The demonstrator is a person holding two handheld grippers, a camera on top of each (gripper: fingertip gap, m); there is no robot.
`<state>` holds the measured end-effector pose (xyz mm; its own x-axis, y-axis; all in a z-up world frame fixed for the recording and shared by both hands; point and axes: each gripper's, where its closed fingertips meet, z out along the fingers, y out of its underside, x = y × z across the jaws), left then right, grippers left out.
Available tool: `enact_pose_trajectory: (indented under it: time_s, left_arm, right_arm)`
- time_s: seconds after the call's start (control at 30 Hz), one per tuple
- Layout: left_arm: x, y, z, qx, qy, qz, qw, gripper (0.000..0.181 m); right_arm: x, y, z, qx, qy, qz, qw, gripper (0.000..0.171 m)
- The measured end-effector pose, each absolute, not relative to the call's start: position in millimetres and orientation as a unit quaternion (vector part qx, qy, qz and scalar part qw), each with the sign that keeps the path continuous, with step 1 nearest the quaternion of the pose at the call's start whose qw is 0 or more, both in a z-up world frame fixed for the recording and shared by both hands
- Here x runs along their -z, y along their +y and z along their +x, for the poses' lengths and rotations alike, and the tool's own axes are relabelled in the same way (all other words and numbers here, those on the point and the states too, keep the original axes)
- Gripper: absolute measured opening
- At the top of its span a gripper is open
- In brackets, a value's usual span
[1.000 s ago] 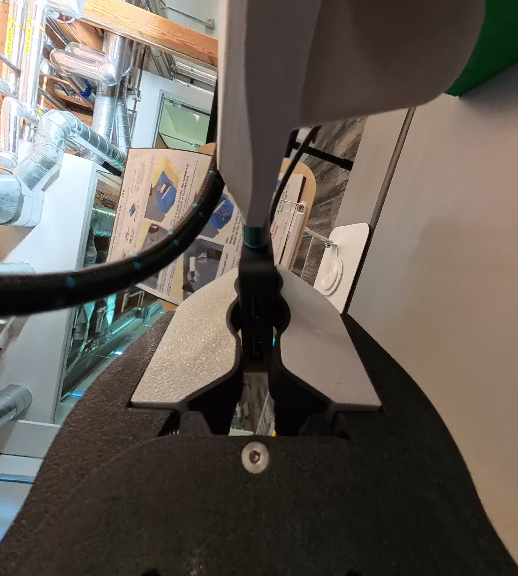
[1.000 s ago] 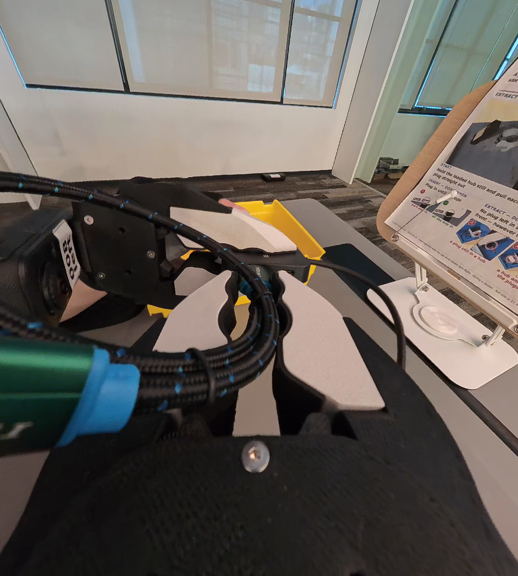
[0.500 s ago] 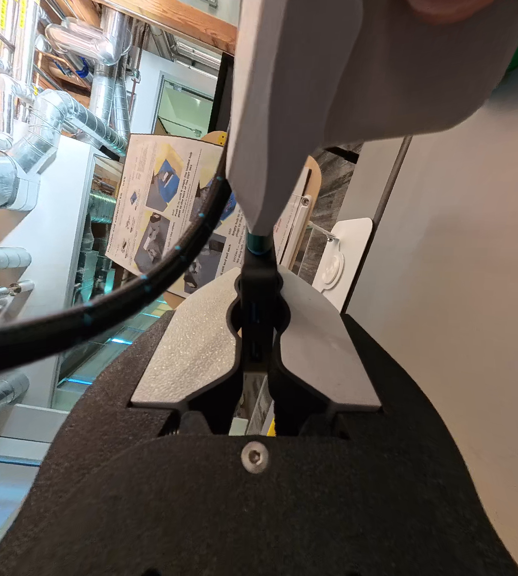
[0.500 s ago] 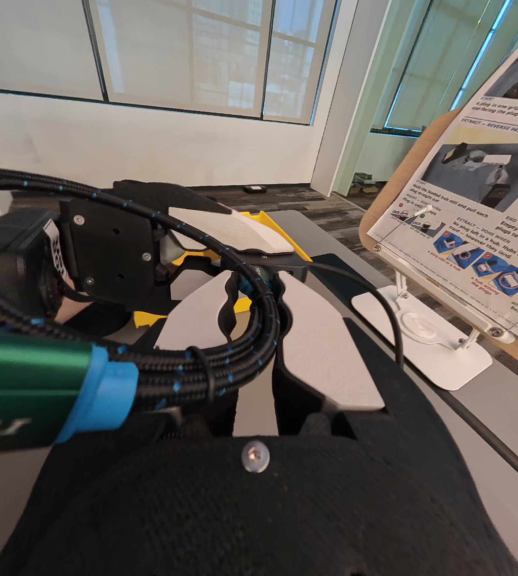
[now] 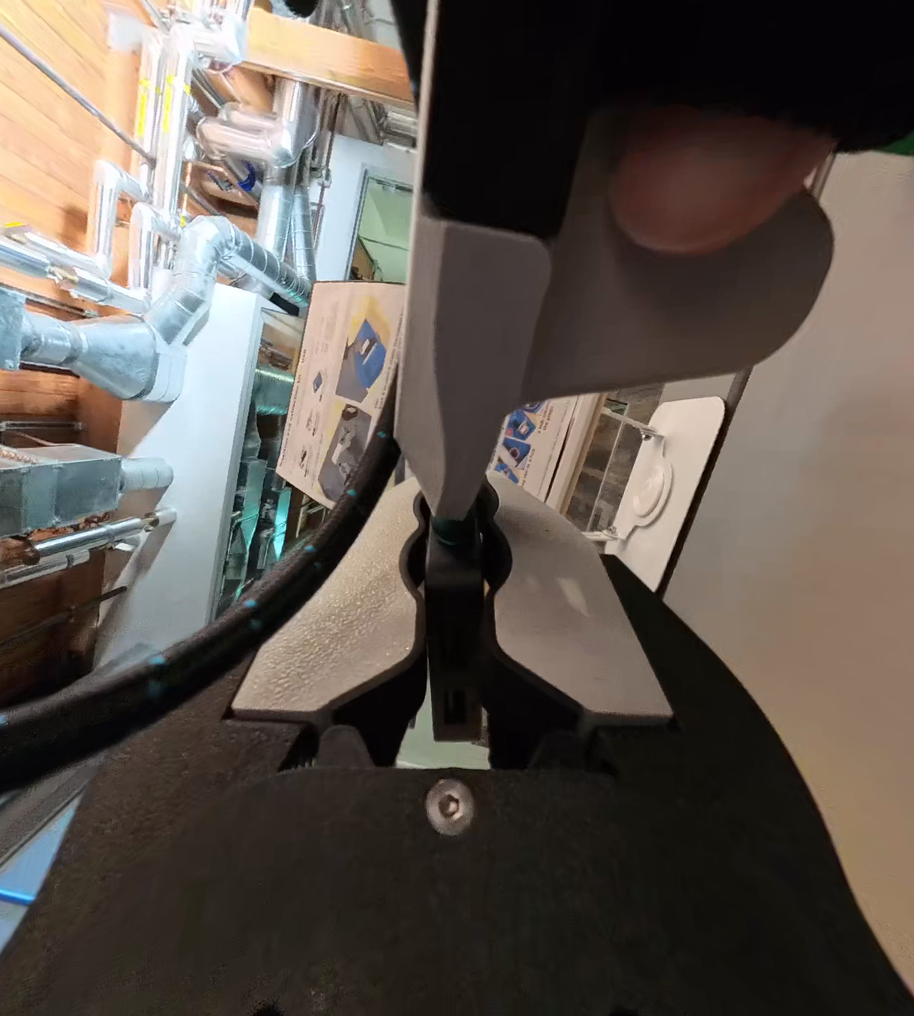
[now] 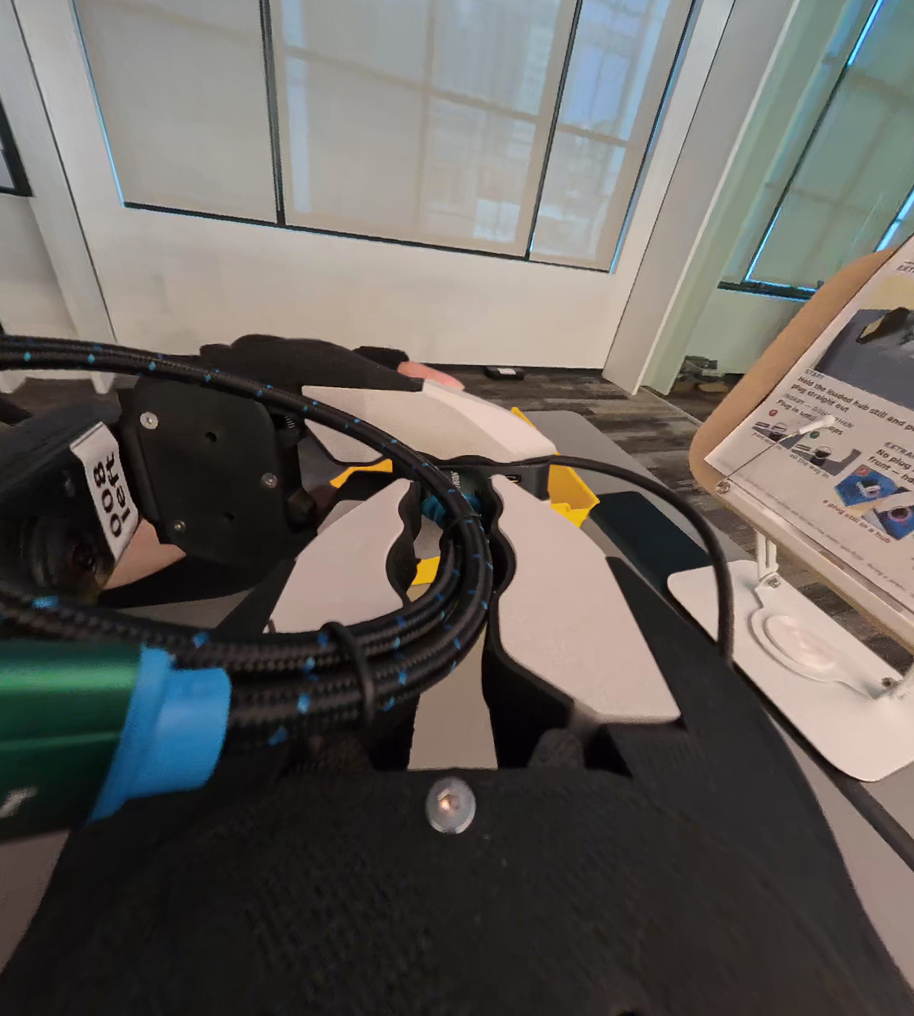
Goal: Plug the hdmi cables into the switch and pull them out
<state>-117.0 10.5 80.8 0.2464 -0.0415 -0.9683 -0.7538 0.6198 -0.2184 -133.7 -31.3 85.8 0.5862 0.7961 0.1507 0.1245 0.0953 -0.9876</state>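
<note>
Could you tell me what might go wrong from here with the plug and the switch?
1. The bundled braided cable loops over the right gripper, so it may snag.
2. The left gripper pinches the slim switch edgewise; a skewed push could twist it.
3. The switch's thin lead could drag.

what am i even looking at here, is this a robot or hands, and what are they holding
No robot: a person holds a hand tool with two pale fingers in each hand, and each tool carries a camera looking along its own fingers.

The left view is turned sideways. Its left gripper is shut on a thin black switch, seen edge on.

The right view looks across a grey table. Its right gripper is shut on the plug of a braided black HDMI cable, right at the switch. I cannot tell how far in the plug is. The cable's other green plug hangs loose, close to the camera.

On the table are a yellow bin and an instruction sheet on a white stand.
</note>
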Motion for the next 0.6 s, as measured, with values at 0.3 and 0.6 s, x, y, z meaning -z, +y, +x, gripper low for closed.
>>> enact_pose_trajectory:
  time_s: [0.3,0.6]
  left_arm:
    - [-90,14,-124,-0.278,0.535,-0.345,0.72,0.014]
    - [-93,11,-126,-0.293,0.539,-0.325,0.719,0.015]
  right_arm:
    - [-93,-36,-134,-0.248,-0.38,-0.593,0.665,0.022]
    - [-95,-40,-134,-0.275,-0.382,-0.584,0.661,0.022]
